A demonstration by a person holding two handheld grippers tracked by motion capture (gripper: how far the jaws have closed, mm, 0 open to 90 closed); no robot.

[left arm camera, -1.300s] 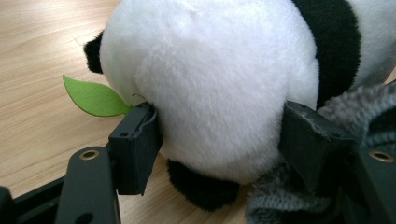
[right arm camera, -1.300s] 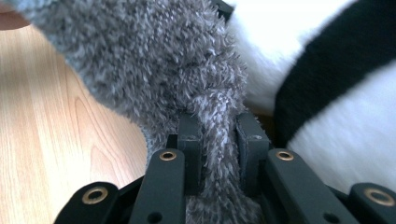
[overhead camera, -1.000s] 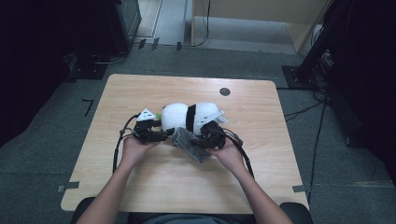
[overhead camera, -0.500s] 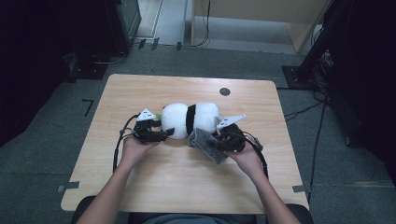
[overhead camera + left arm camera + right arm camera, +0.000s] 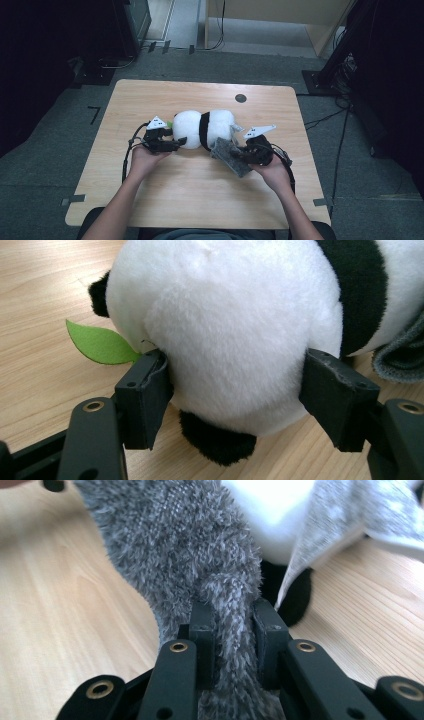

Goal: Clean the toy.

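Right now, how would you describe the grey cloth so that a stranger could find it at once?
Start at the wooden table and find the plush panda lying near its middle. The grey cloth lies just in front of the panda's right end, pinched in the right gripper. It is fuzzy and dark grey, unlike the white and black panda.

Plush panda [image 5: 202, 129] white, black band round middle, black ear and paw; green leaf [image 5: 97, 344] at its head end. Fuzzy cloth [image 5: 231, 156] beside panda mottled grey, paler grey on reverse. Left gripper [image 5: 172, 145] and right gripper [image 5: 243, 156] black, grey plates on top. Table [image 5: 165, 195] under panda light wood grain, dark round spot beyond panda
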